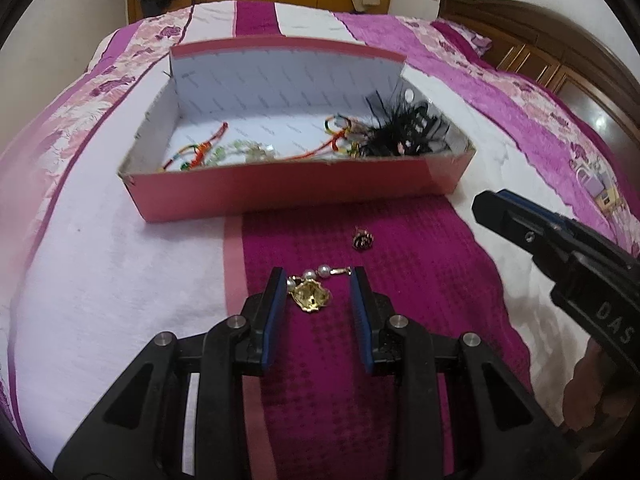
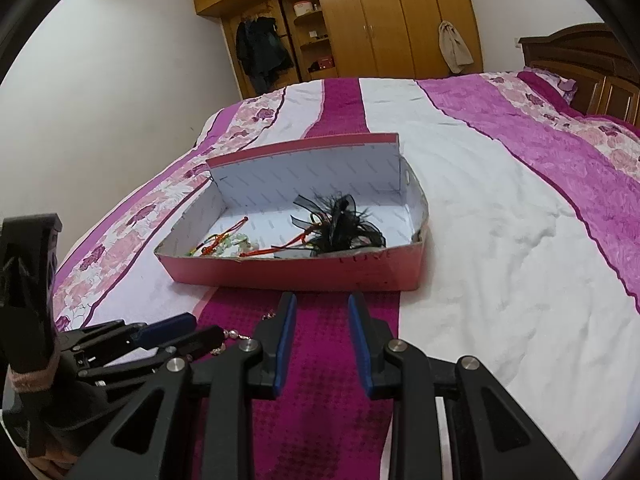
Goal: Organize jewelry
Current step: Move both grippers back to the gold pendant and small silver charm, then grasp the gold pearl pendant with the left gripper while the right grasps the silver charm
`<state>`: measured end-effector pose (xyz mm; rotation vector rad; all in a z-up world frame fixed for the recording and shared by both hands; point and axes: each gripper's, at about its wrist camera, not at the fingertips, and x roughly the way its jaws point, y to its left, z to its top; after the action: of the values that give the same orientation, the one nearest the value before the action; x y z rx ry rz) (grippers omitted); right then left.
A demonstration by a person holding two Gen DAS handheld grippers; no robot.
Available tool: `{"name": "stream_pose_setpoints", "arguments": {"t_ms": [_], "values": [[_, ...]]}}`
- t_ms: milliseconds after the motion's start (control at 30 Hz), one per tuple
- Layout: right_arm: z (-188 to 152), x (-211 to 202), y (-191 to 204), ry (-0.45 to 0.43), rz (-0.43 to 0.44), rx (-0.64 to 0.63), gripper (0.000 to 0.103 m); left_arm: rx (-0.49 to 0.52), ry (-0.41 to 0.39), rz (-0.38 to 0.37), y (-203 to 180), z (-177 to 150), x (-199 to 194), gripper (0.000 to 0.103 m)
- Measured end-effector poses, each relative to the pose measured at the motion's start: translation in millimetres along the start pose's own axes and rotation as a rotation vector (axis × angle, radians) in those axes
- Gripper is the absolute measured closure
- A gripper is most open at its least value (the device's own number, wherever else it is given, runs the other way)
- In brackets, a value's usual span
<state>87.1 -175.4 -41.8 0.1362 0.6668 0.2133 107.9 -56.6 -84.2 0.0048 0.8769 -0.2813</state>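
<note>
On magenta stripe of bedspread point(image 1: 420, 280): gold pendant w/ pearls point(image 1: 310, 298) lies between fingers of left gripper point(image 1: 318, 276), spread apart. Small brooch point(image 1: 362, 238) nearby. Red box point(image 1: 280, 188) beyond holds bracelets. Right gripper point(image 2: 322, 300) fingers apart, empty.

The left wrist view looks forward and down from low over the bedspread point(image 1: 120, 280), close to the magenta stripe, facing the red box point(image 1: 280, 192) just ahead. The right wrist view sits higher and farther back, to the right, facing the same box point(image 2: 320, 268) and the far wardrobe point(image 2: 380, 20). The 2 views share box, bedspread and wardrobe.
</note>
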Motion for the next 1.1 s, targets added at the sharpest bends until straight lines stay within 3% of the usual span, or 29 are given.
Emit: {"name": "stream_pose_setpoints", "arguments": {"t_ms": [100,200,500,767,1100], "values": [[-2.4,2.0,-1.9,0.009,0.003,0.01,0.074,0.0,0.024,0.008,-0.1,-3.1,6.8,0.081],[-4.2,3.2,-1.6,0.014,0.007,0.011,0.074,-0.002,0.021,0.019,2.0,-4.9,7.7,0.095],[-9.0,10.8,3.6,0.042,0.014,0.006,0.074,-0.058,-0.045,-0.017,16.8,1.5,-9.7,0.096],[-13.0,26.8,25.6,0.094,0.045,-0.039,0.069,-0.126,-0.106,0.025,42.1,2.9,-31.5,0.096],[-10.7,60.6,48.7,0.155,0.047,-0.084,0.069,-0.159,-0.122,0.048,59.1,-0.6,-34.3,0.096]]}}
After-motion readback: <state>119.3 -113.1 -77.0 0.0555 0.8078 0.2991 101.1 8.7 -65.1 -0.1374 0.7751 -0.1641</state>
